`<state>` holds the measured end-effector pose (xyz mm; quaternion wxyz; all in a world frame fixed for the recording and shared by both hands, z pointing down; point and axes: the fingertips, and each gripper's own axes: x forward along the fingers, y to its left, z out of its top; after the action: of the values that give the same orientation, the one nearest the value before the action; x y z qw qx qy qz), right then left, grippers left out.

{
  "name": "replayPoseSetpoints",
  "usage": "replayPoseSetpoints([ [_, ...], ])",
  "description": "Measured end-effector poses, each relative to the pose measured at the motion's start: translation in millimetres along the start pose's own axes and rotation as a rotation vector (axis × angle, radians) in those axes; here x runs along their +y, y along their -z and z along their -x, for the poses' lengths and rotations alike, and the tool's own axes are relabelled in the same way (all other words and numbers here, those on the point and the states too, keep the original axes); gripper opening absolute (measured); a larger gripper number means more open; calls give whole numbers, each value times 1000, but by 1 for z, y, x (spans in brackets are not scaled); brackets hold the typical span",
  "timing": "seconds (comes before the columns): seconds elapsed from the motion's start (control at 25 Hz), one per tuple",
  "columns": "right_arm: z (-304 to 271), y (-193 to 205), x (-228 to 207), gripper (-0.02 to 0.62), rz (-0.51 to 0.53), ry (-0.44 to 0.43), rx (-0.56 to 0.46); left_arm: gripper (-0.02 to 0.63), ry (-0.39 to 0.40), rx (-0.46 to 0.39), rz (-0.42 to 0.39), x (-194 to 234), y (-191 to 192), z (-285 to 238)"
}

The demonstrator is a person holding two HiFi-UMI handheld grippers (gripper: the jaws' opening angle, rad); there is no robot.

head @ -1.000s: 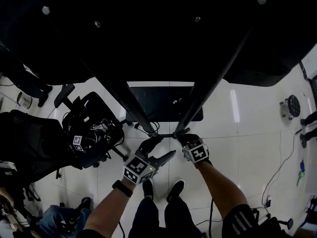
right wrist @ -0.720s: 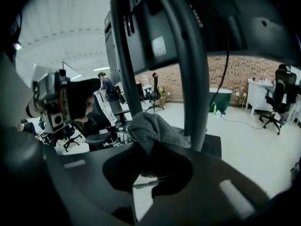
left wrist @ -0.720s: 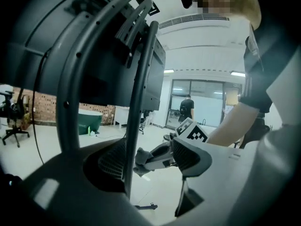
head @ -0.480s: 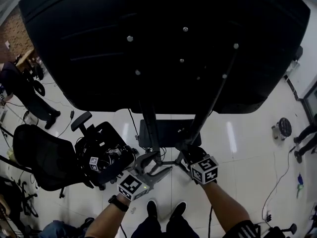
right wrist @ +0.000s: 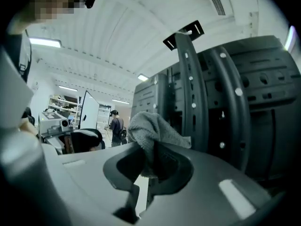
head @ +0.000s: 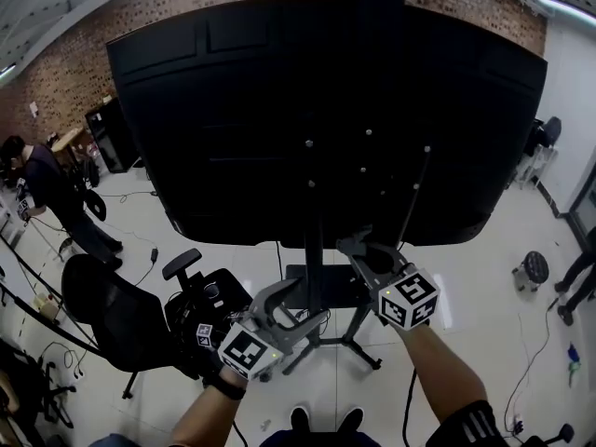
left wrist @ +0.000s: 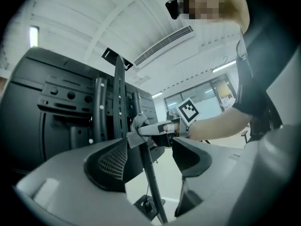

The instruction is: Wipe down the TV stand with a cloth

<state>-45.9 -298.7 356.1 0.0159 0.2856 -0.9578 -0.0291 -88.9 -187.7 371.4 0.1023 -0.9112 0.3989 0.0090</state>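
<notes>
Cloth (right wrist: pixel 149 128), grey and crumpled, sits pinched between the closed jaws of the right gripper (right wrist: pixel 148 166), just beside the black metal TV stand upright (right wrist: pixel 190 88) behind the large black screen (head: pixel 326 110). A black mesh office chair (head: pixel 102 310) stands to the left. The left gripper (left wrist: pixel 153 159) hangs with jaws wide apart, and a thin slanted black pole (left wrist: pixel 150 182) shows between them.

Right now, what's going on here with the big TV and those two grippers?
A person stands behind a large TV on a floor stand, with a gripper in each hand. The right gripper is shut on a grey cloth, holding it at the stand's upright column just below the TV. The left gripper is open and holds nothing. A thin slanted strut runs across the gap between its jaws, and contact can't be told.
</notes>
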Motion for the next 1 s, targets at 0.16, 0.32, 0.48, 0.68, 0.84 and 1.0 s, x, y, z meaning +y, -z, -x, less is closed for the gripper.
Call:
replayPoseSetpoints([
  [0.16,-14,-66,13,32,34,-18,-53,322,5,-62,-17,5,-41,13],
  [0.32,-39,-122,13,32,119,-11,-65,322,6,-104,-57,17,-71,18],
  [0.48,-67,-169,10,33,203,8,-56,322,4,-127,-80,33,-92,20],
  [0.68,-102,-201,1,32,234,43,-10,322,0,-163,-100,48,-111,20],
  [0.84,-119,-200,-3,32,251,50,33,322,-5,-176,-98,55,-116,22],
  [1.0,-116,-197,-1,31,263,58,15,321,-2,-162,-92,59,-106,24],
])
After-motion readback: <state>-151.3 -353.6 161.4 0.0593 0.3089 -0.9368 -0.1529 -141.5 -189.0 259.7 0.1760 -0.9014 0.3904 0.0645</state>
